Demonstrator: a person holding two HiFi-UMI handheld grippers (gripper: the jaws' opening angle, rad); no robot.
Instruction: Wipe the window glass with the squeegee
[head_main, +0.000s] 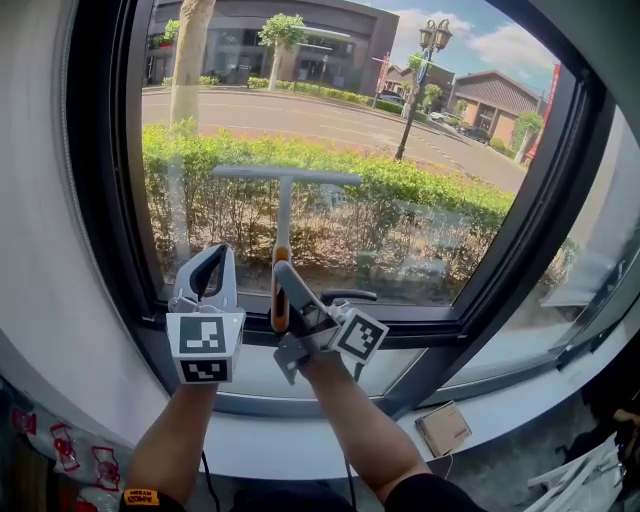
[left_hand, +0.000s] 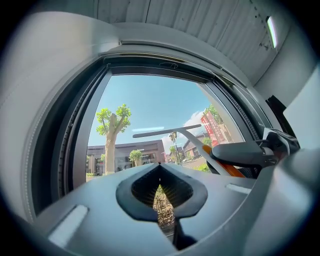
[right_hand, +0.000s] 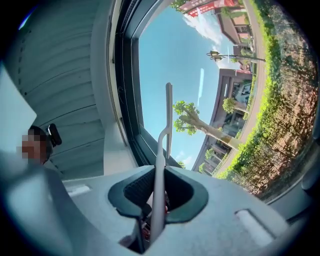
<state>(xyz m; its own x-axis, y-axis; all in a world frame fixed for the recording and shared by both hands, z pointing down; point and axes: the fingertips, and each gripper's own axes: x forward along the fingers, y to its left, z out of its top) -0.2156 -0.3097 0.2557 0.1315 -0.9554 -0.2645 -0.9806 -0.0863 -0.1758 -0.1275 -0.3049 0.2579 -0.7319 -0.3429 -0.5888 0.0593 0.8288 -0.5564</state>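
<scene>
Grey metal and orange plastic: a T-shaped squeegee with a pale crossbar blade (head_main: 284, 215) stands upright against the large dark-framed window glass (head_main: 400, 120). Its blade lies level across the lower-middle of the pane, nearer the left edge than the right. The right gripper (head_main: 283, 285) is clamped on the squeegee's handle just above the window's bottom edge, and the right gripper view shows the thin shaft (right_hand: 161, 165) pinched between its pads. The left gripper (head_main: 207, 270) hangs just beside it with its jaws drawn together on nothing; only shrubs show through the slit between them.

The wiping looks under way rather than finished. Faint haze remains on the glass toward the lower right corner, and no clear line marks wiped glass from unwiped, so most of the pane probably still needs passes.

The only container in sight is a small brown cardboard box (head_main: 443, 428) lying closed at the right end of the white window sill (head_main: 300, 440); its contents cannot be seen.
</scene>
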